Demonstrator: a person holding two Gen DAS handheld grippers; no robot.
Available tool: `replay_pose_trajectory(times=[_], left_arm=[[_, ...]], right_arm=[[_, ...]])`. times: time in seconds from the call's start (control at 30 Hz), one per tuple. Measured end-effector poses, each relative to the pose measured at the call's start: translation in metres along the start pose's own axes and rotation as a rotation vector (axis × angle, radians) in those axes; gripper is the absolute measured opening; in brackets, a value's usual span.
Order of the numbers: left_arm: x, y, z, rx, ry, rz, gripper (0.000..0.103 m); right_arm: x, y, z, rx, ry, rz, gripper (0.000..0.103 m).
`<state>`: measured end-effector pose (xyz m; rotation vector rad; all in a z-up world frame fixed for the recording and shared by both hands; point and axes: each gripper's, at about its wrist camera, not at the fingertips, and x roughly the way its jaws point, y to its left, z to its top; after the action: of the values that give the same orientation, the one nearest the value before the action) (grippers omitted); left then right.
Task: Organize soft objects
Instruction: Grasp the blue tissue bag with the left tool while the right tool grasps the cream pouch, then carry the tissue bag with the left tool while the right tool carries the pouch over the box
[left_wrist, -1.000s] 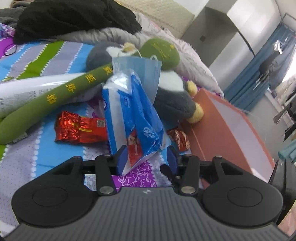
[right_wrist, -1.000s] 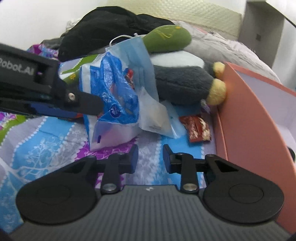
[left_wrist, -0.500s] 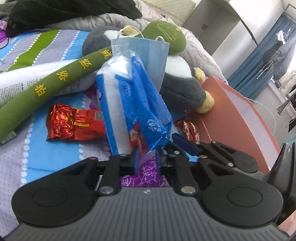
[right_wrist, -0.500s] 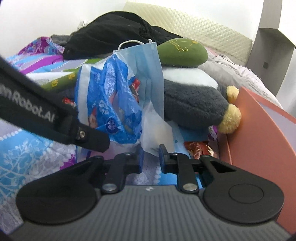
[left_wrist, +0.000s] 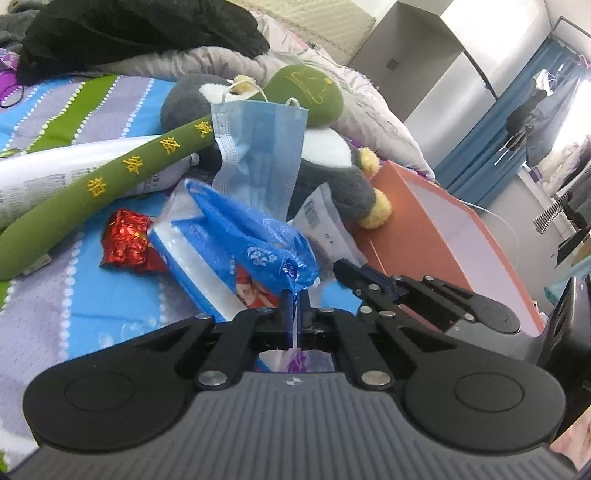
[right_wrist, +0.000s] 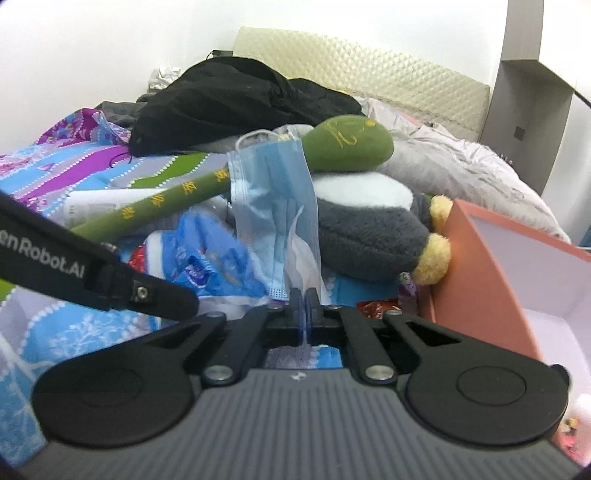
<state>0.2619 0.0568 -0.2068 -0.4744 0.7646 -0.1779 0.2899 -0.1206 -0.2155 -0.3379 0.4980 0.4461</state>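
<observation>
**Both tools pinched on soft packets at the near edge of the pile**

Now the left tool (left_wrist: 294, 301) is clamped on the near corner of the blue tissue pack (left_wrist: 236, 254); its jaws have just been closing, and the thin plastic edge runs between them. The pack lies tilted on the bed (left_wrist: 66, 273), stretching far and left from that tool, partly over a red foil packet (left_wrist: 127, 242).

The right tool (right_wrist: 304, 299) has likewise just been closing and is pinched on a thin blue-and-clear edge at the bottom of the face mask (right_wrist: 275, 206); whether it grips the mask itself or the clear wrapper (right_wrist: 301, 254) behind it cannot be told. The mask stands upright directly beyond that tool, leaning on the green plush stick (right_wrist: 343, 147) and the grey plush penguin (right_wrist: 369, 229). To the right, just beside the penguin's yellow feet, stands the orange box (right_wrist: 476, 266).
</observation>
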Motion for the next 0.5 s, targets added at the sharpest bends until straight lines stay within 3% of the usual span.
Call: replay_pose_trajectory(times=[0.23, 0.5], left_arm=[[-0.044, 0.002, -0.026, -0.017, 0.005, -0.015, 0.002], [-0.083, 0.002, -0.059, -0.020, 0.053, -0.002, 0.002]], right_arm=[[-0.042, 0.013, -0.007, -0.045, 0.005, -0.018, 0.005], [-0.079, 0.031, -0.025, -0.079, 0.078, 0.001, 0.004]])
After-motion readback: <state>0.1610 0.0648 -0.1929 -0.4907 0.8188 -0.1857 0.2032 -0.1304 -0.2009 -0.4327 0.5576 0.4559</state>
